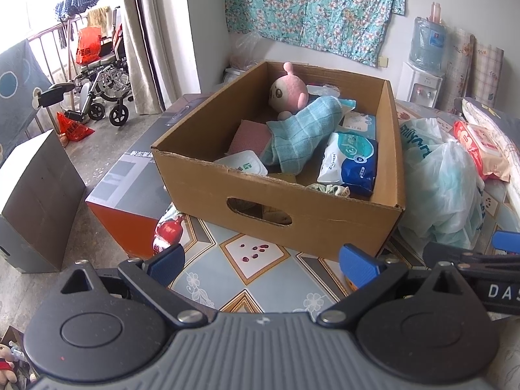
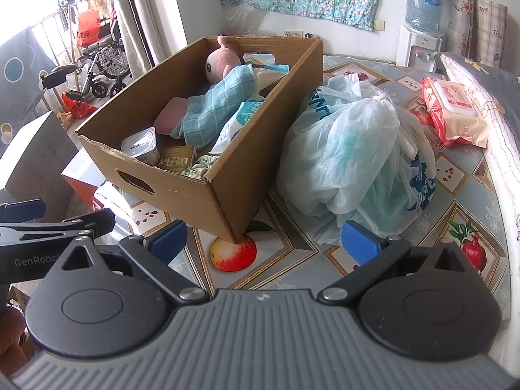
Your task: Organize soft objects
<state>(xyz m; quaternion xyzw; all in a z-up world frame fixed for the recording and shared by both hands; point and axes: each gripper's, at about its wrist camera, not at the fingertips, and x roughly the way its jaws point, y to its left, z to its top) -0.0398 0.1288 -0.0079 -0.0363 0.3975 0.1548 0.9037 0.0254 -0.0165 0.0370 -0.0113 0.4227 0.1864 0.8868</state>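
Right wrist view shows both tongs, right gripper [image 2: 262, 240] and left gripper [image 1: 261, 261], gaping empty, the limp, slippery plastic bag [image 2: 351, 149] just ahead of the right one beside the cardboard box [image 2: 198, 191], best pinched at a bunched fold.

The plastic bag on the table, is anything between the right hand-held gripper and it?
Nothing visible does. The right hand-held gripper is open and the plastic bag lies just ahead, with only bare tablecloth between. The cardboard box stands left of that path.

Matt corrugated cardboard box [image 1: 325, 224], fuzzy plush toy [image 1: 289, 92] (pink), crinkly translucent plastic bag [image 2: 351, 149], glossy tablecloth [image 2: 455, 195].
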